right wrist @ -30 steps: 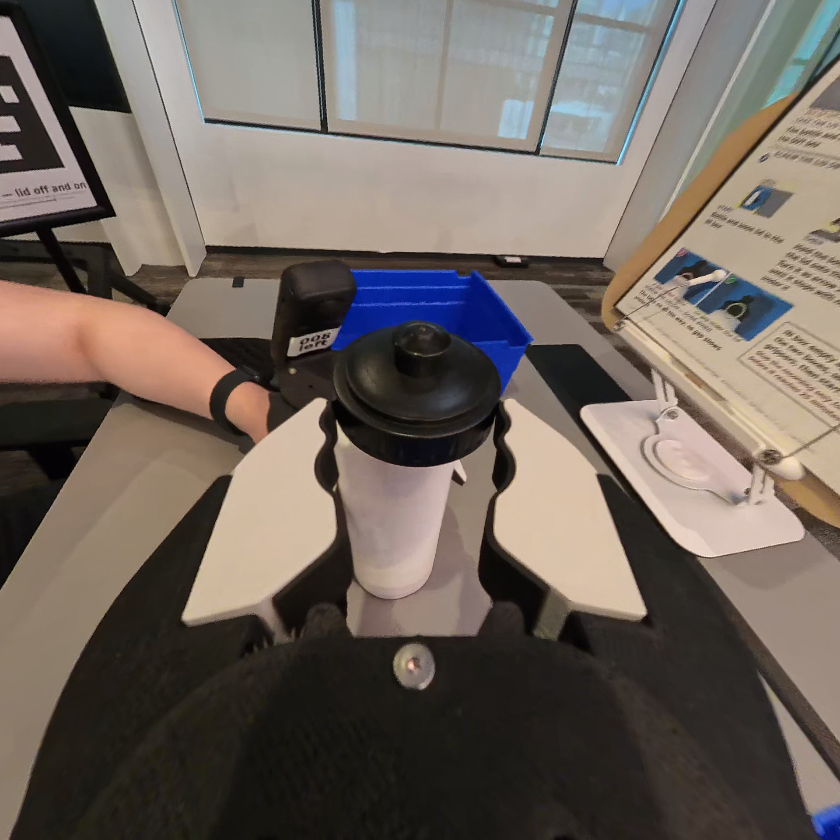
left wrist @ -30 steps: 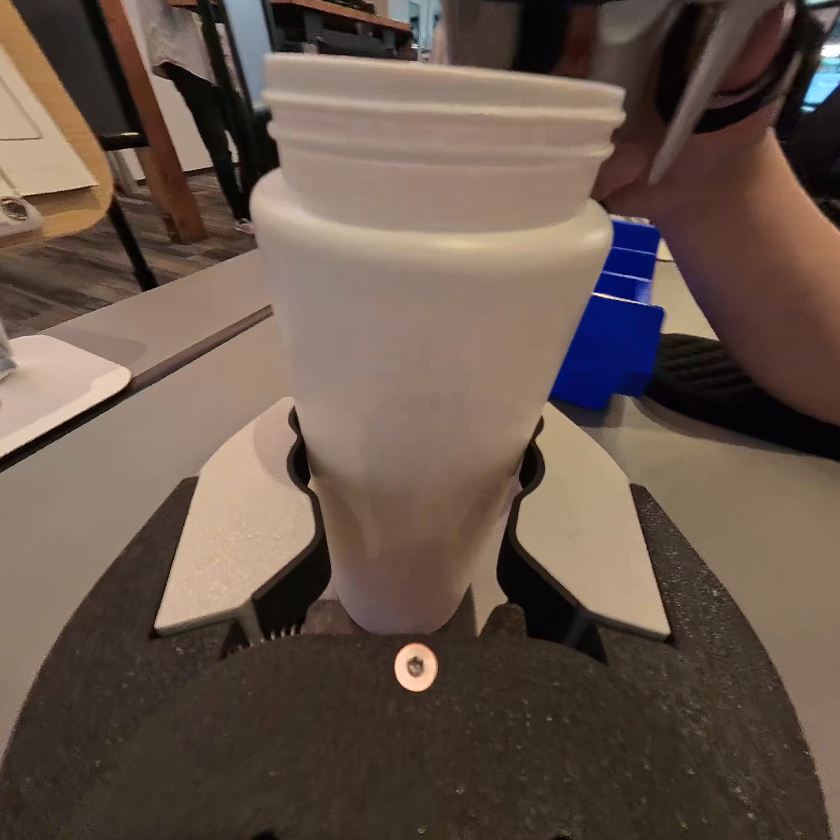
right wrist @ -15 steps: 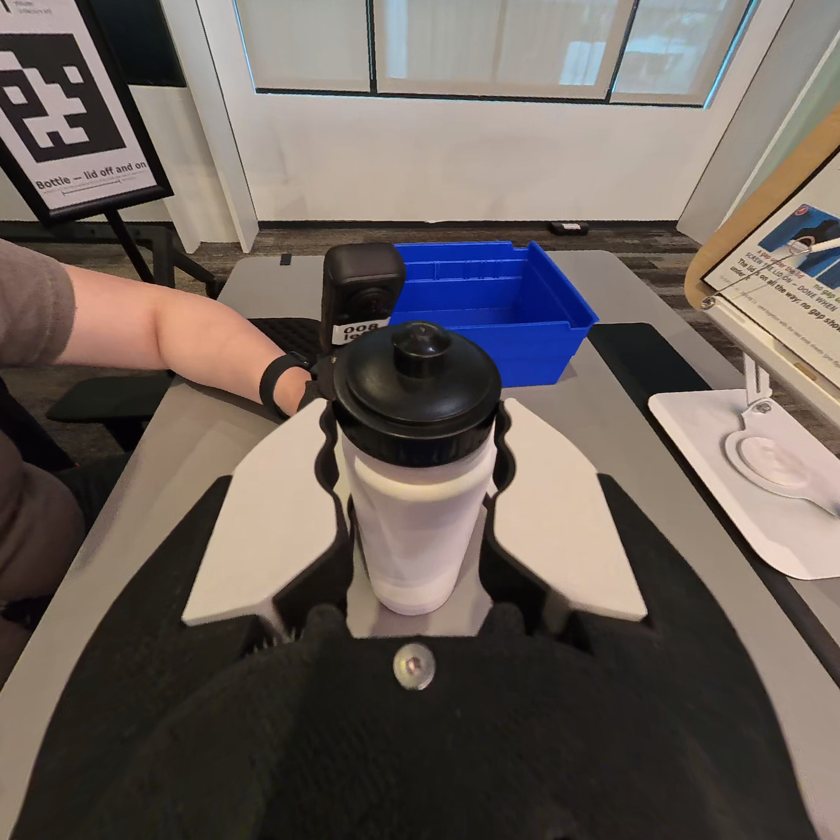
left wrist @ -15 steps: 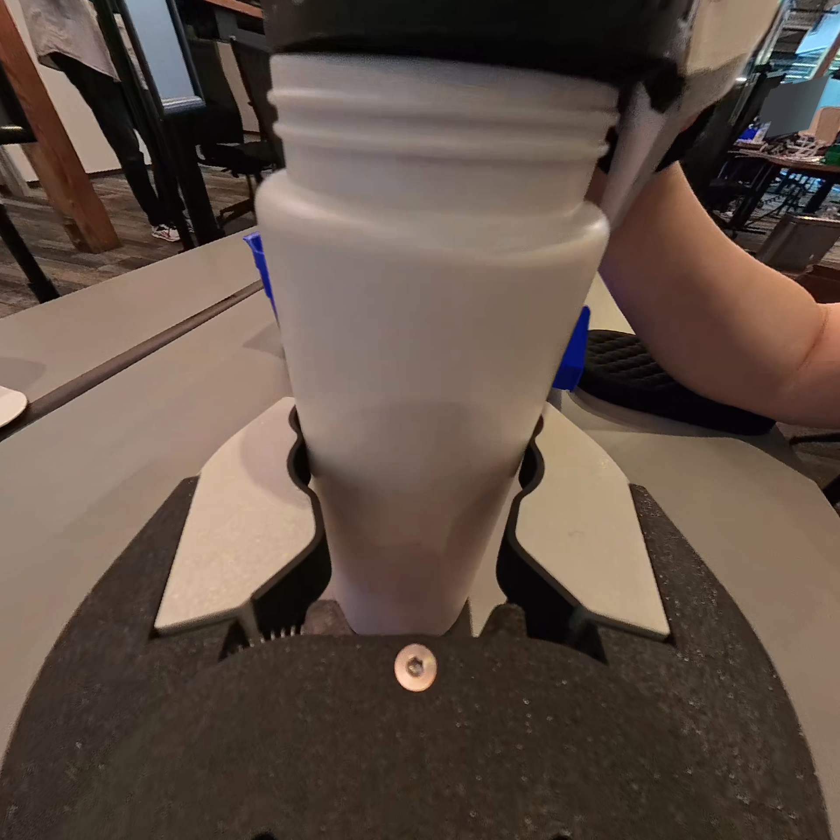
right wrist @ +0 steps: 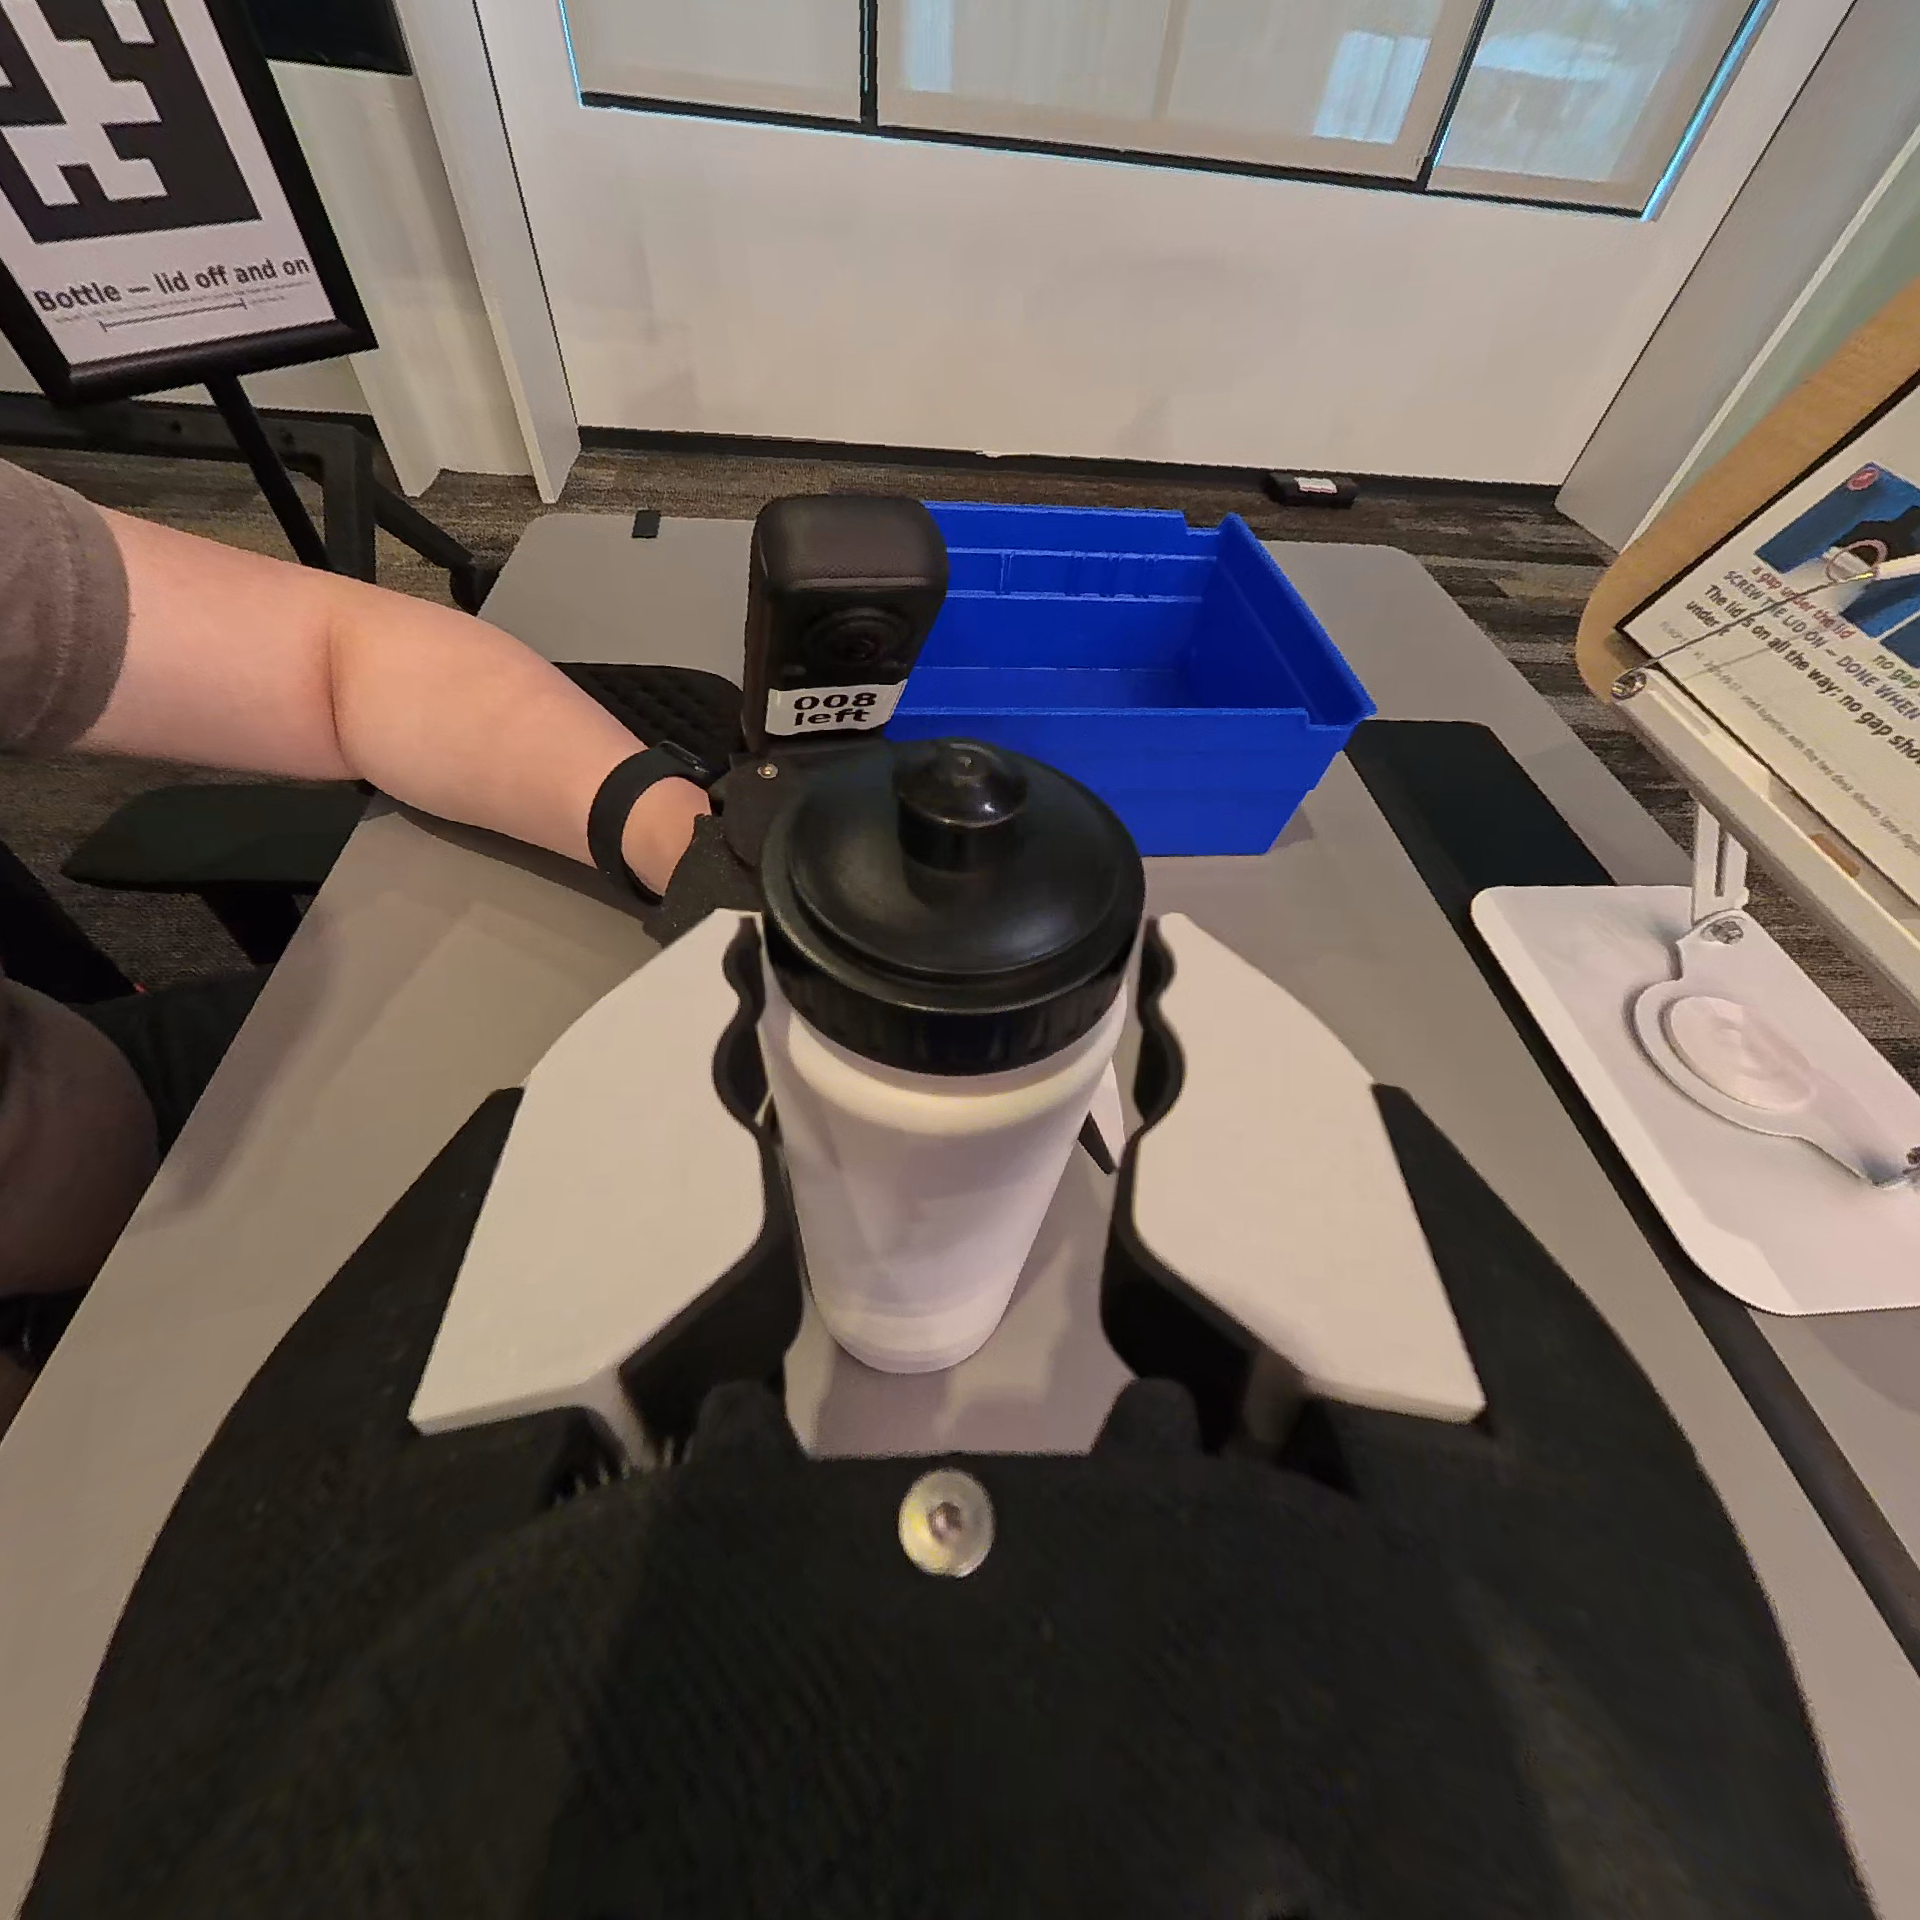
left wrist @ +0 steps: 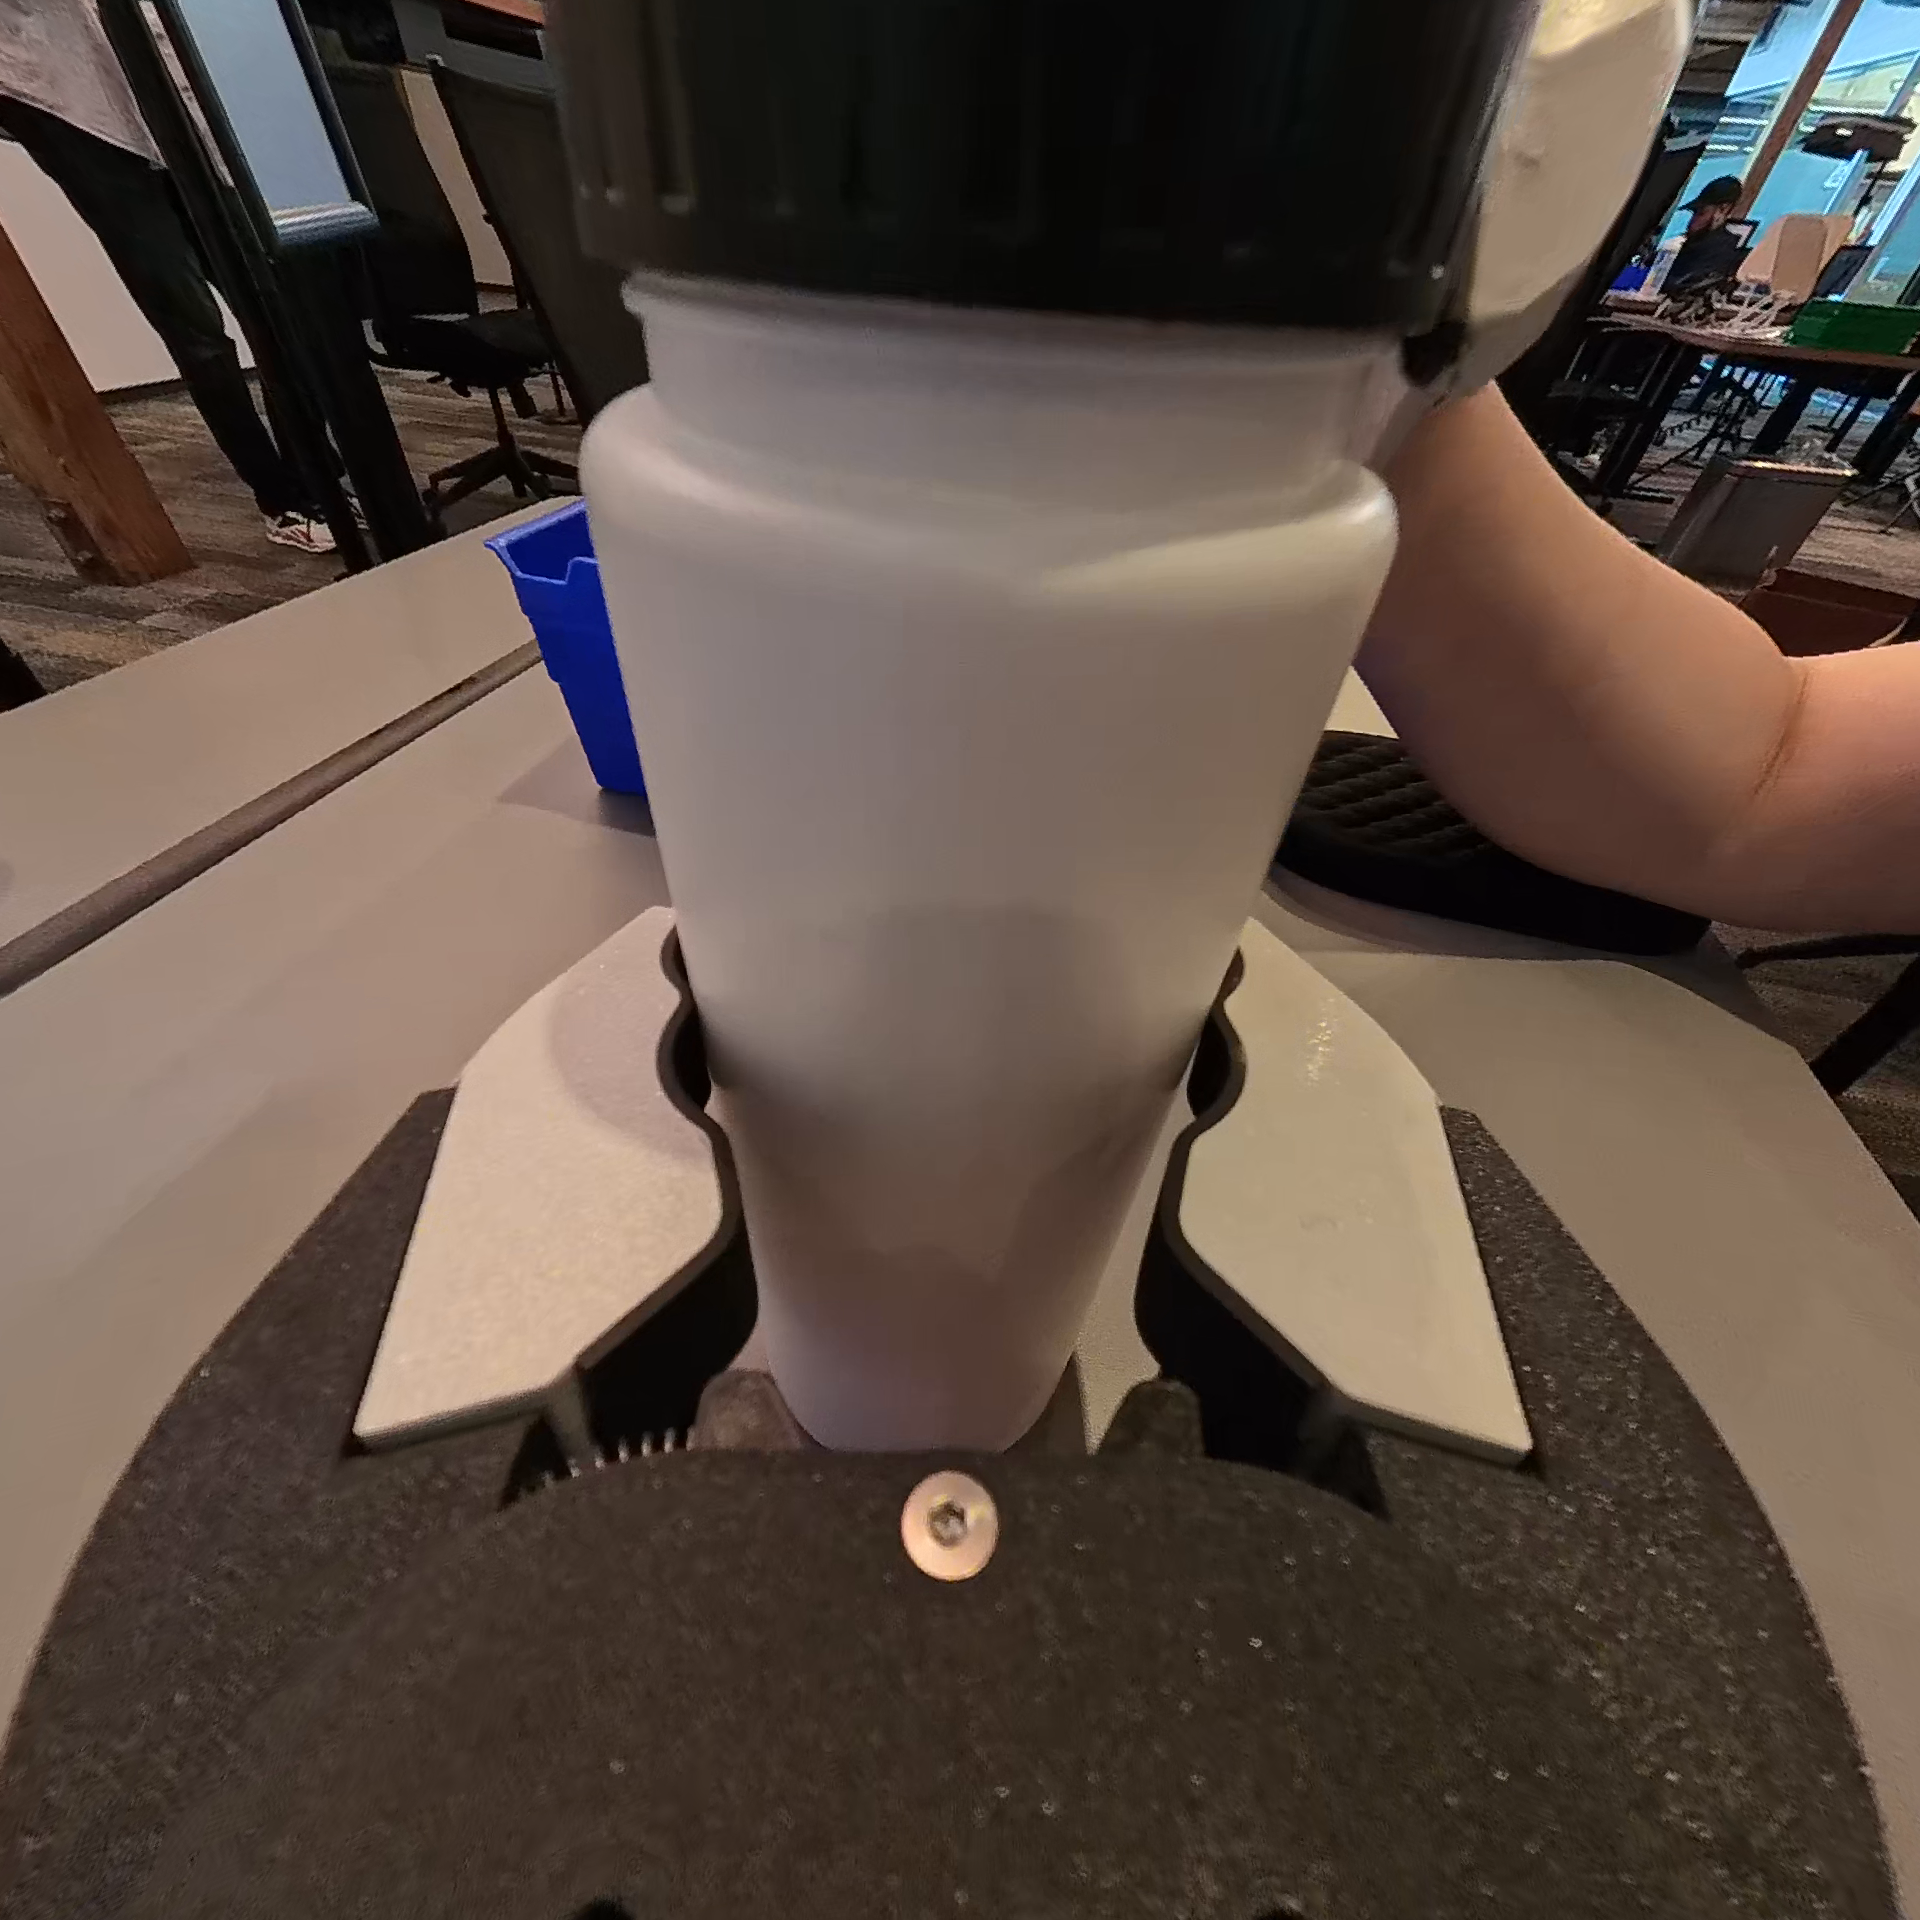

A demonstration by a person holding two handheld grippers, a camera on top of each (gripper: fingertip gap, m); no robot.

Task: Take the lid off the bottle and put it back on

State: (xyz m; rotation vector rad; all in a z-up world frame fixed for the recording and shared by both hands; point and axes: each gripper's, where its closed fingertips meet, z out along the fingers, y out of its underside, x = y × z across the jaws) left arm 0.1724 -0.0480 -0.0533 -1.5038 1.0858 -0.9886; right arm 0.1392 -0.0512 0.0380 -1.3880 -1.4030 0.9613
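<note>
The white bottle [left wrist: 966, 779] stands upright on the grey table, and my left gripper [left wrist: 951, 945] is shut on its lower body. The black lid [left wrist: 1018, 135] sits on the bottle's neck and covers the threads. In the right wrist view my right gripper [right wrist: 951, 925] is shut on the black lid [right wrist: 935, 987], one finger on each side, with the white bottle [right wrist: 914, 1195] below it. The left gripper's camera block [right wrist: 842, 623] shows behind the lid. A white finger of the right gripper [left wrist: 1558, 156] shows at the top right of the left wrist view.
A blue bin [right wrist: 1122, 675] stands behind the bottle, also seen in the left wrist view [left wrist: 566, 644]. An instruction board on a white stand [right wrist: 1714, 1091] is at the right. A framed sign [right wrist: 156, 177] stands far left. A person's forearm [left wrist: 1558, 675] rests over a black mat [left wrist: 1455, 862].
One second ago the bottle's neck was bare and the lid hung above it. The right gripper has lowered the lid onto the neck, and the threads are now hidden. Both views have swung round.
</note>
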